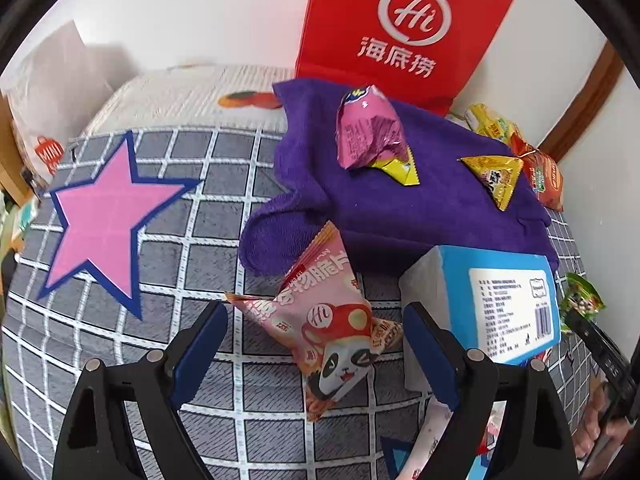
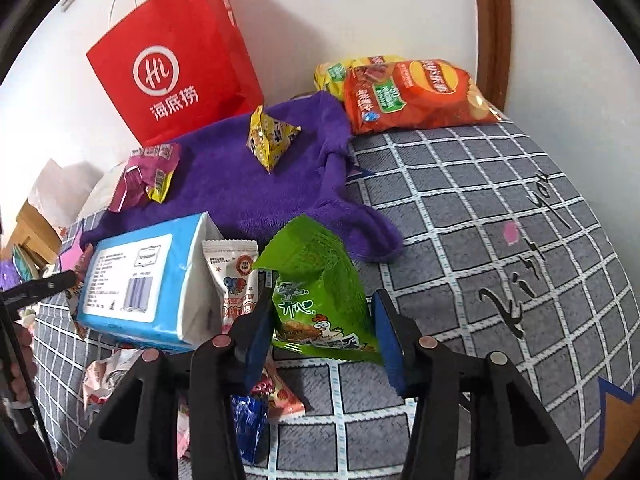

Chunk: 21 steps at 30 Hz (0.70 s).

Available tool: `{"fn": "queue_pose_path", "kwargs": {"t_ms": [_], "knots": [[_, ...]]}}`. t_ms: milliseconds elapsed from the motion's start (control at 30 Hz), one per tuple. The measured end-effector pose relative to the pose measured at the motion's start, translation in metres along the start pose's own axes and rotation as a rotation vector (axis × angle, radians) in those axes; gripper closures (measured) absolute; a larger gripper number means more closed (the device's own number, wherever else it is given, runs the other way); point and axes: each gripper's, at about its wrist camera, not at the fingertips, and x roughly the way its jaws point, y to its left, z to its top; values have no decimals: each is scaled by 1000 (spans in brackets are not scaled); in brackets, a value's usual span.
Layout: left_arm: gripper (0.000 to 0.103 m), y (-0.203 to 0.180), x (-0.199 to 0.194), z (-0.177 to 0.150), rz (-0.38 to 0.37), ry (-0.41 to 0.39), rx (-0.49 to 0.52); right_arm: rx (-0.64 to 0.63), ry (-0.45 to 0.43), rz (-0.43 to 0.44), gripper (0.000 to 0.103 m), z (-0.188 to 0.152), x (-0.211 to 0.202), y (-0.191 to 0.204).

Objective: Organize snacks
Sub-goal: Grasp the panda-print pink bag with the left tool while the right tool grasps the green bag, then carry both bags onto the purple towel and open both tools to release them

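A pink snack packet (image 1: 340,336) with a panda picture lies on the grey checked bedcover (image 1: 168,240), between the fingers of my left gripper (image 1: 316,352). That gripper is open and its blue pads stand clear of the packet on both sides. My right gripper (image 2: 324,336) is shut on a green snack packet (image 2: 316,280) with a chicken picture, which stands upright between the pads. On the purple towel (image 1: 400,200) sit a pink wrapper (image 1: 368,128) and a yellow pyramid packet (image 1: 496,176). The same yellow packet (image 2: 272,136) shows in the right wrist view.
A red paper bag (image 2: 172,60) stands against the wall behind the towel. A blue-and-white tissue pack (image 2: 140,280) lies left of the right gripper, with a white packet (image 2: 236,276) beside it. An orange crisp bag (image 2: 412,96) and a yellow bag (image 2: 336,72) lie at the back right. More small packets (image 2: 276,396) lie near the front.
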Motion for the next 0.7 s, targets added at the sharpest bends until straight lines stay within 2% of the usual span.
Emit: {"fn": "queue_pose_path", "kwargs": {"t_ms": [67,133,167,400,700], "knots": [[21,3,5,1,-16,12,-17,-6,-7,-7,55,0,-5,2],[36,4,11,2,-24,28,-29,-10,-11,-11,55,0,-7,3],[41,5,13,2,-23,38,-29,-11,-13,-12,55,1,-9,3],[59,5,10,1,-60,51,-28,-10,-27,-7,56,2,-20,10],[62,5,-27,1,-82,-3,-10,-22,-57,6,56,7,-48,24]]}}
